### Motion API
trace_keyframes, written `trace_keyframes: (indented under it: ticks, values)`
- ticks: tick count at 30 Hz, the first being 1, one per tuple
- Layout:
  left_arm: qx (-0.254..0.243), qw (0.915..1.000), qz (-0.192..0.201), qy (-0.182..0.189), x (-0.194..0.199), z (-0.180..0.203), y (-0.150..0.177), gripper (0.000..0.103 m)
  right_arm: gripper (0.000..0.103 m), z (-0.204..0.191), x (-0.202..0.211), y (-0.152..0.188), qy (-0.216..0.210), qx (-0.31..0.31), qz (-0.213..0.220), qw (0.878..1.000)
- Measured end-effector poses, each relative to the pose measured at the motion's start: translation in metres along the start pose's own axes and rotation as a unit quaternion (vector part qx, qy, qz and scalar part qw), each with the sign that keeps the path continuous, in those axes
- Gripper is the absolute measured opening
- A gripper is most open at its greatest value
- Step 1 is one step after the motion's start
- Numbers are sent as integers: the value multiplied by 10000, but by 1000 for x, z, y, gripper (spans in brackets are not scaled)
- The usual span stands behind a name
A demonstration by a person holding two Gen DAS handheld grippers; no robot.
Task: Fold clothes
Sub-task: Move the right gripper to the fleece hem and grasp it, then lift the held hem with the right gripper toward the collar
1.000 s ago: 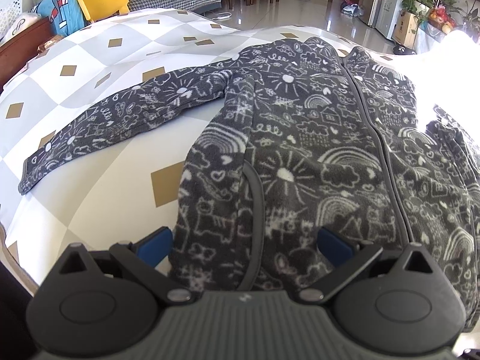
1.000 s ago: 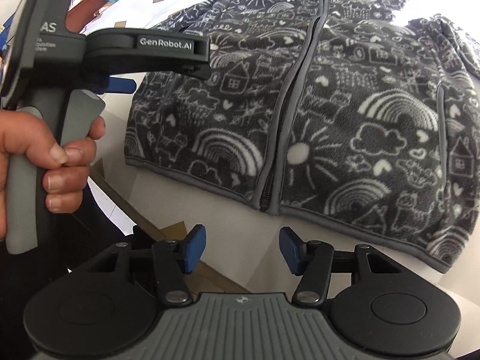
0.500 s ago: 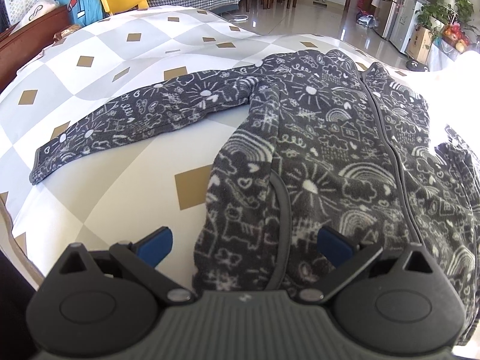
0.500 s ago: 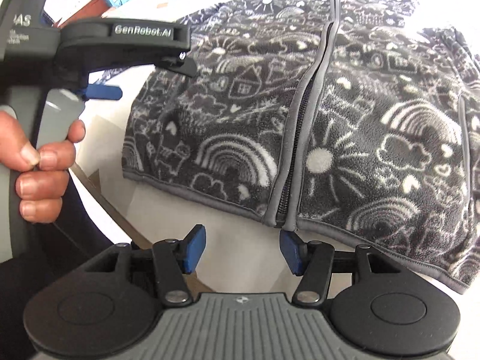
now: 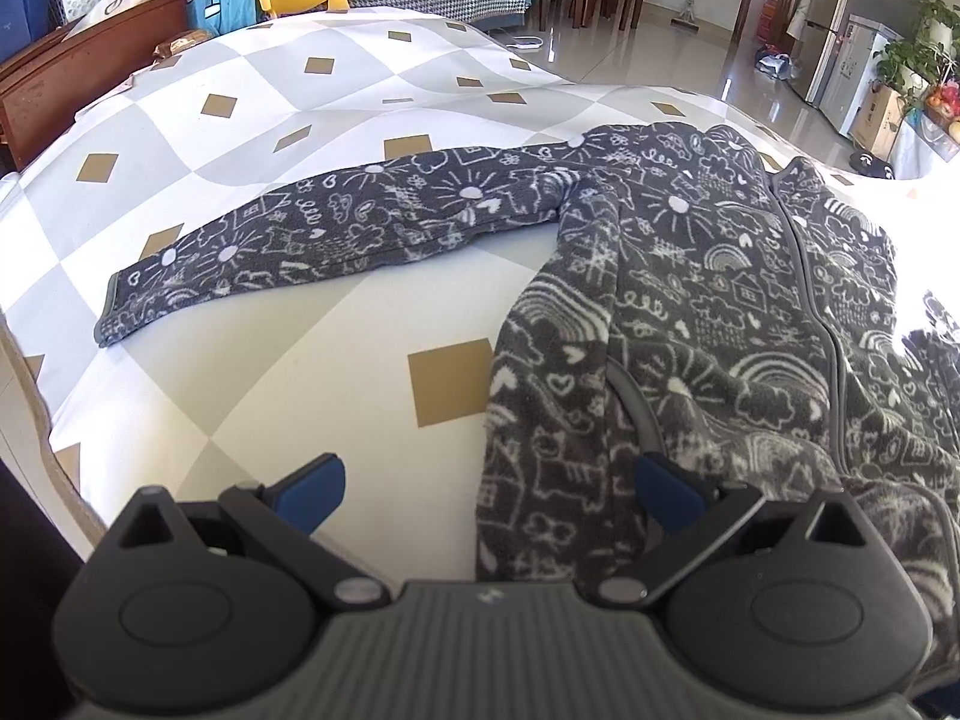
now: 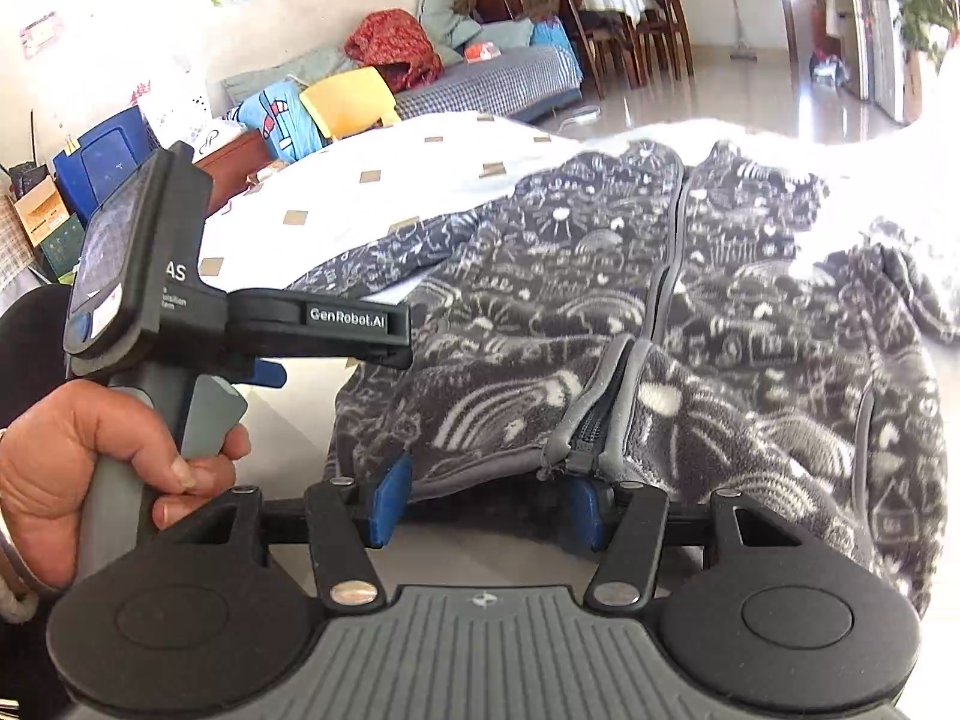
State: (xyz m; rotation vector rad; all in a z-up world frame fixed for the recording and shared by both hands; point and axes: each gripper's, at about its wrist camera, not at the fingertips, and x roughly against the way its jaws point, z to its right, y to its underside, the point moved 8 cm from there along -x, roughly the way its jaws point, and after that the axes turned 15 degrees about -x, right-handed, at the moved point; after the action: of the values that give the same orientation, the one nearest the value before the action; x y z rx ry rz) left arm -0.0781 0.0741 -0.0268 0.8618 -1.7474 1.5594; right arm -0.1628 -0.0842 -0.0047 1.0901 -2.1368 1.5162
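Since a second ago both grippers have come in at the hem of the one fleece jacket (image 5: 708, 324) lying on the checked sheet (image 5: 252, 138). Left gripper (image 5: 489, 495) stands wide open, the hem corner between its two blue pads. Right gripper (image 6: 487, 498) is likewise open beneath the zipper (image 6: 606, 414) end. One sleeve (image 5: 336, 240) stretches left.

Both wrist views close over jacket (image 5: 690, 324)
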Motion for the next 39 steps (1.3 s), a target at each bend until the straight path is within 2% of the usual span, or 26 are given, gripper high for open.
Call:
trace_keyframes:
  ticks: [5,13,17,23,31,37,39]
  values:
    - [3,10000,74,35,6,-1,-1,103,54,-4,-1,-12,260,481,257,9982]
    - [-112,9990,371,231,33,-3,-1,103,54,24,-4,-59,363,-317,592,9971]
    - [-434,9970,532,352,47,7,4,103,54,37,-11,-75,379,-689,643,9948]
    - [-848,9908,798,691,67,29,12,103,55,44,-19,-85,451,-864,646,9931]
    - [-1549,9819,669,858,60,66,30,103,55,46,-23,-89,446,-1035,649,9915]
    - [-1665,9829,530,585,38,80,36,103,55,48,-22,-91,421,-1117,657,9907]
    - [-1496,9874,455,227,28,72,32,103,55,48,-21,-91,409,-1110,650,9909]
